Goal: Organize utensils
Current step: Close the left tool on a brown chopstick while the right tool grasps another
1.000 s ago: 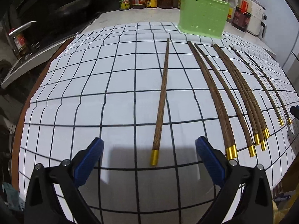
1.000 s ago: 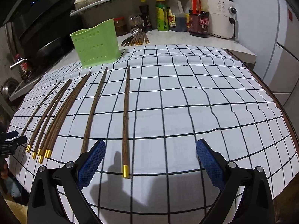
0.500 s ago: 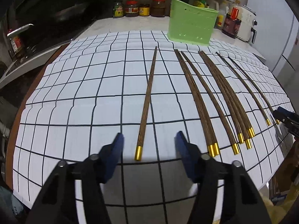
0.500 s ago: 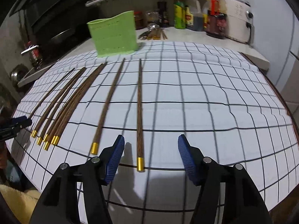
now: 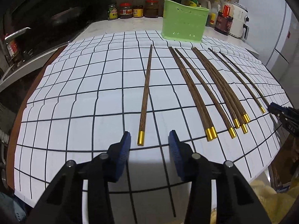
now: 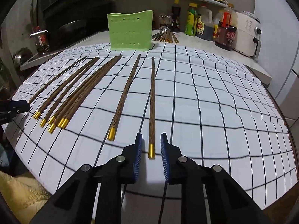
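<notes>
Several dark wooden chopsticks with gold ends lie in a row on the white grid mat [image 5: 74, 112]. My left gripper [image 5: 149, 140] is open, its pads narrowed, just short of the gold end of the leftmost chopstick [image 5: 146, 91]. My right gripper [image 6: 151, 141] is open with a narrow gap, its pads either side of the gold end of the rightmost chopstick [image 6: 152, 102], not touching it. A green perforated utensil holder [image 5: 184, 25] stands upright at the mat's far edge; it also shows in the right wrist view [image 6: 130, 30].
Jars and sauce bottles [image 5: 130, 11] line the back counter. A white appliance [image 6: 246, 31] stands at the back right. More utensils [image 6: 165, 36] lie behind the holder. A stove [image 5: 37, 28] is to the left. A yellow cloth [image 6: 16, 196] lies below the mat's near edge.
Both grippers have narrowed from wide open and moved toward the gold ends of their chopsticks. The right one now straddles its chopstick's end.
</notes>
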`<state>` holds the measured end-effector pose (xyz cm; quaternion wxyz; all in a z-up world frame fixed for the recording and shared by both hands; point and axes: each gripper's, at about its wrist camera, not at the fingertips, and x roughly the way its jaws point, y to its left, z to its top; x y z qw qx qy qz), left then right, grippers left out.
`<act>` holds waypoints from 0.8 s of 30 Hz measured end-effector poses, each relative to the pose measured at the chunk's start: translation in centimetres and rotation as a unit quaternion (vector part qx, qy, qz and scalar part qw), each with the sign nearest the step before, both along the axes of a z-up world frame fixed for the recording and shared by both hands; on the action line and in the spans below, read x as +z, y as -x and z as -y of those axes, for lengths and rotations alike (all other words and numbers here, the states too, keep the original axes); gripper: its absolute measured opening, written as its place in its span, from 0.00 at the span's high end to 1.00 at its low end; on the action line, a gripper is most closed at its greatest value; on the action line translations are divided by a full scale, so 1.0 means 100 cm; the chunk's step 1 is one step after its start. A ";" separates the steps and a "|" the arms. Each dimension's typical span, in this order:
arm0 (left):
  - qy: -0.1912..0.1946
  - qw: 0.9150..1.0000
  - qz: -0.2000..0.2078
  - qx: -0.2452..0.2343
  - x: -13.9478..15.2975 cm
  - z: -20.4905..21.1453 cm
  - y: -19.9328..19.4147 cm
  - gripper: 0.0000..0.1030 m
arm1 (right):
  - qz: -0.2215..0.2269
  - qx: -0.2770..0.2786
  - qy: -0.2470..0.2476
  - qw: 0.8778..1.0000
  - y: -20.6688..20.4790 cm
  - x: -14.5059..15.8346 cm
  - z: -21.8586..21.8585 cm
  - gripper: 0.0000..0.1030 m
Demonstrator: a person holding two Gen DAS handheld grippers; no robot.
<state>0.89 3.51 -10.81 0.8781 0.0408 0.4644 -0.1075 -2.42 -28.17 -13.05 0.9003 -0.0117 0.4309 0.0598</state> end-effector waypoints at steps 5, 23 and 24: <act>-0.006 1.000 0.010 0.000 -0.001 0.007 -0.001 0.59 | 0.005 -0.003 0.000 1.000 0.007 0.000 0.000 0.79; -0.004 0.998 0.055 -0.007 -0.004 0.010 -0.023 0.91 | 0.045 -0.016 -0.013 0.999 -0.001 -0.006 -0.007 0.86; 0.000 0.999 0.054 -0.004 -0.004 0.008 -0.024 0.93 | 0.042 -0.013 -0.015 0.999 -0.002 -0.005 -0.009 0.93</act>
